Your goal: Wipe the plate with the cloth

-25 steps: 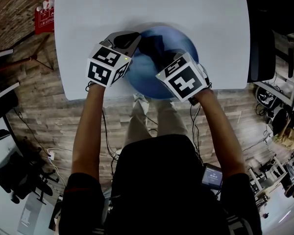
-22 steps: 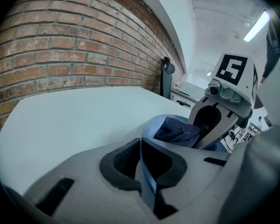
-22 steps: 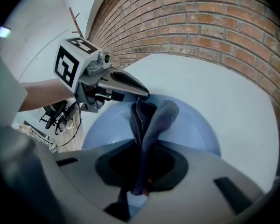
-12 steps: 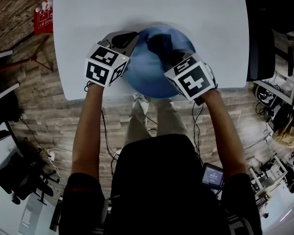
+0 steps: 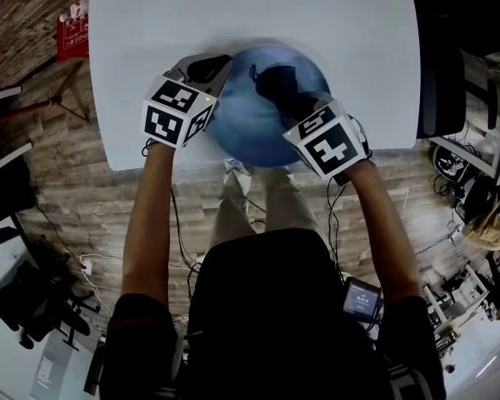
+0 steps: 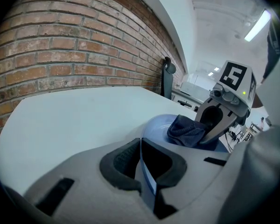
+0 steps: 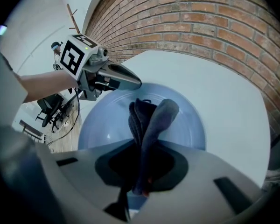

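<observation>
Since a second ago my right gripper (image 5: 298,107) has slid a little to the right, and the dark cloth (image 5: 277,83) has travelled with it over the blue plate (image 5: 242,132). Seen from that gripper's own view, its jaws are closed on the cloth — a folded bunch stands upright between them, and its far end touches the inside of the plate near the middle. My left gripper (image 5: 212,69) has kept its place at the plate's left rim. Its jaws are pinched narrow on the plate, and the thin blue edge runs between the pads in the left gripper view. The plate sits on a white table (image 5: 258,15), close to the near edge, just in front of me. Beyond the table stands a brick wall (image 6: 60,45), and below the near edge shows a wooden floor (image 5: 75,190).
</observation>
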